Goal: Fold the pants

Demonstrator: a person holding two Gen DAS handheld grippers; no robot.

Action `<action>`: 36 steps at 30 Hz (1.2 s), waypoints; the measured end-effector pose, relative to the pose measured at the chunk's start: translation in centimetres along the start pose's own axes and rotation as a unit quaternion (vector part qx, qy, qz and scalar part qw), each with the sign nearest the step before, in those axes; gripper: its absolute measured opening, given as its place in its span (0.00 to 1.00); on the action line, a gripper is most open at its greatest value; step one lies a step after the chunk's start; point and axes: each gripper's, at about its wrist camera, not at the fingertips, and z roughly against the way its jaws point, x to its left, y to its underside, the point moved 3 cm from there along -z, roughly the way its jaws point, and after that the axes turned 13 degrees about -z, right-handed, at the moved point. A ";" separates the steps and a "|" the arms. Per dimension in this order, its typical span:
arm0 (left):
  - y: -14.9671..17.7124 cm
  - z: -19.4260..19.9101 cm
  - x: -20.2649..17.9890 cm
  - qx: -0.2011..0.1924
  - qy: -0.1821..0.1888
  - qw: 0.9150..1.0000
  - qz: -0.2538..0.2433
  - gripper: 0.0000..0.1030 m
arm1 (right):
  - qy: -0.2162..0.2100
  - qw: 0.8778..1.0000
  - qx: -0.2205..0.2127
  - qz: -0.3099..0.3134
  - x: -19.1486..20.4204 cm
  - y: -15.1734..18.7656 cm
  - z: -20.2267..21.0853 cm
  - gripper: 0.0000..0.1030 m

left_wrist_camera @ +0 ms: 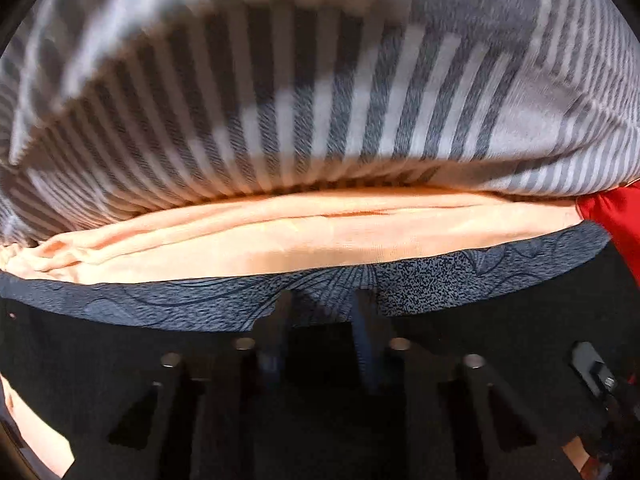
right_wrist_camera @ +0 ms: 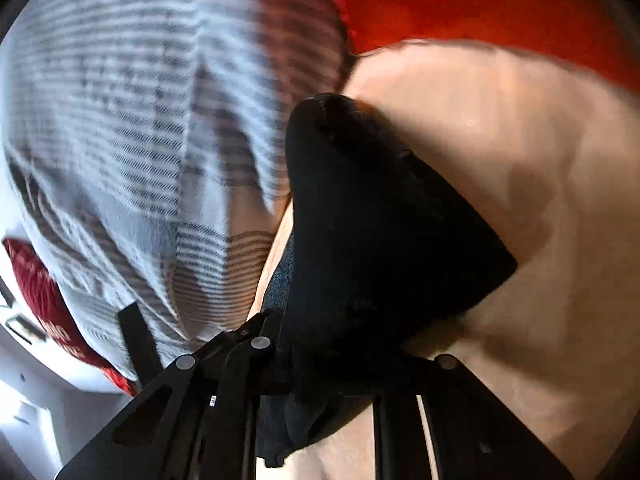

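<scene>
A grey-and-white striped bedspread [left_wrist_camera: 320, 92] is filling both views, a smooth peach sheet [left_wrist_camera: 280, 240] lying over it. The dark pants [right_wrist_camera: 380, 220] are bunching into a peak, clamped in the right hand-held gripper [right_wrist_camera: 320, 360]; the left hand-held gripper [left_wrist_camera: 320, 312] is pinching their speckled blue hem.

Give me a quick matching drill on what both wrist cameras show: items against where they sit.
Items
1. Dark patterned pants fabric
2. Peach-coloured cloth
3. Grey-and-white striped sheet
4. Bright red fabric

Places
A. top of the right wrist view
B. pinched in the left gripper
C. band just beyond the pants edge
D. upper half of the left wrist view

Pairs: 1-B, 2-C, 3-D, 4-A
</scene>
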 end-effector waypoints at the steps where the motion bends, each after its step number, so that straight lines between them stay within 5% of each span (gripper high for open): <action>1: -0.1 -0.3 -0.2 -0.004 0.000 1.000 -0.002 0.23 | 0.000 1.000 0.000 0.007 0.4 0.1 0.1 0.14; 9: 0.2 -0.7 -1.5 -0.046 -0.031 0.998 -0.040 0.22 | 0.013 0.996 -0.003 0.091 5.0 2.0 0.3 0.14; 16: 1.0 3.2 1.4 -0.047 0.015 0.998 -0.026 0.22 | 0.037 0.986 -0.017 0.165 9.8 5.1 -0.1 0.14; 23: 8.7 5.7 2.6 0.007 0.092 0.996 -0.019 0.22 | 0.063 0.973 -0.030 0.218 14.1 9.4 -1.6 0.13; 27: 10.1 6.1 1.2 -0.024 0.063 0.995 -0.070 0.22 | 0.085 0.967 -0.029 0.238 15.5 11.6 -3.0 0.14; 29: 10.1 6.5 1.4 -0.022 0.077 0.994 -0.071 0.22 | 0.094 0.963 -0.031 0.252 16.0 12.4 -3.3 0.14; 32: 10.4 7.8 4.7 -0.012 0.112 0.993 -0.042 0.22 | 0.107 0.953 -0.034 0.280 18.4 15.3 -5.2 0.13; 36: 12.1 10.5 11.0 -0.021 0.100 0.995 0.001 0.22 | 0.128 0.930 -0.030 0.342 21.2 19.5 -7.4 0.14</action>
